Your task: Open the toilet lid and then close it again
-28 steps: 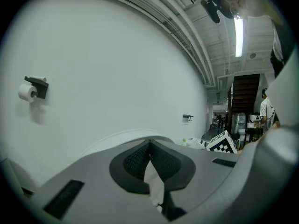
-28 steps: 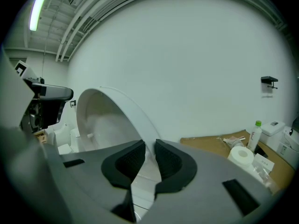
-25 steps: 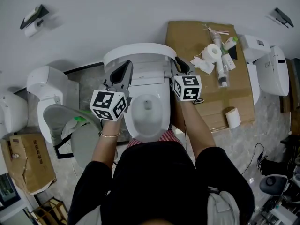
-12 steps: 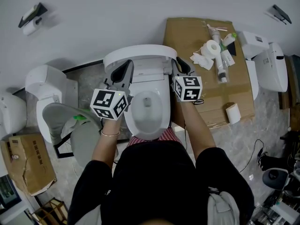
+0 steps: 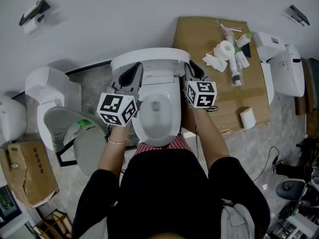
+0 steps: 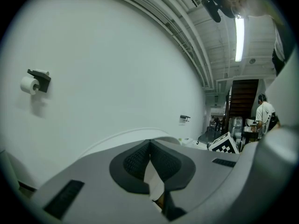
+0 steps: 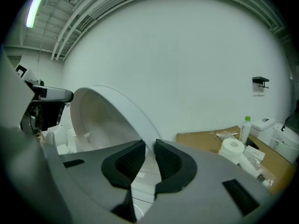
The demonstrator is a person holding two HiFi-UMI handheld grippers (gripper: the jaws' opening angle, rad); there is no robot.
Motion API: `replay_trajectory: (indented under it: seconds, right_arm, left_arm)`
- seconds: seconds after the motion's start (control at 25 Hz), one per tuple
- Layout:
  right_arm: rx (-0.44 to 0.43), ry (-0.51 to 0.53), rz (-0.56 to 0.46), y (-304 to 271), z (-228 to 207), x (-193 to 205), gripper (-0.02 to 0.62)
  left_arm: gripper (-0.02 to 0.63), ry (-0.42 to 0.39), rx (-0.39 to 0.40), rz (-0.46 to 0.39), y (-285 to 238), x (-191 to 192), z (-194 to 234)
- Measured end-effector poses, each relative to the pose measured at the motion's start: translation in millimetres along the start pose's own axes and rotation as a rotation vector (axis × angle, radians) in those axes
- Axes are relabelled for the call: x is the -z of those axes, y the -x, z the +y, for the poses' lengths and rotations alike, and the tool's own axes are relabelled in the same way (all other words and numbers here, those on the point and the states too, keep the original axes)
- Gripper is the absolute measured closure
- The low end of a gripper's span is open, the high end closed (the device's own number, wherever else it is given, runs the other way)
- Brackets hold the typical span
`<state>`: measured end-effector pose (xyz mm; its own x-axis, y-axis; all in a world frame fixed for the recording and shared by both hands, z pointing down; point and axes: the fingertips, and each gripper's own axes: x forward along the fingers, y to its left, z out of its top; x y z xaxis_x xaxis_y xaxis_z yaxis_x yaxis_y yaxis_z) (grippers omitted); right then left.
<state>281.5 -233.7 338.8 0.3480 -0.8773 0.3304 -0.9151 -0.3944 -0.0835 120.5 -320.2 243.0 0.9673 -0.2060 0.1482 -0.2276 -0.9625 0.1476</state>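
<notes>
Toilet lid [image 5: 149, 55] is raised at 12 o'clock of the bowl [image 5: 155, 118], close to the wall [image 5: 99, 24]. Right tongs [image 7: 150, 146] grasp its 3 o'clock rim, probably to control the lowering. Left tongs [image 6: 149, 143] are clenched empty, with tips before the lid's 9 o'clock side; contact unclear.

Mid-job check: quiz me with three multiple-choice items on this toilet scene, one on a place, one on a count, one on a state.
1. The bottles lie: A on the cardboard right of the toilet; B in the bowl; C on the toilet lid.
2. Hand-held grippers at the toilet lid's rim: A none; B one; C two.
3. The toilet lid is: A down flat; B raised; C removed.
Answers: A, they rest on cardboard at the toilet's right; C, the left hand-held gripper and right hand-held gripper flank it; B, it stands upright at the back.
</notes>
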Motion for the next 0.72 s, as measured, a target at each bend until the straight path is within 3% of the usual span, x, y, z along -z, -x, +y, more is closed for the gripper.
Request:
replay_trajectory:
  seconds: [0.72]
  right_arm:
    - [0.06,-0.025,0.005,11.9,1.5,10.2,0.518]
  left_arm:
    - [0.601,0.037,0.052,0.002,13.4,18.2,0.6]
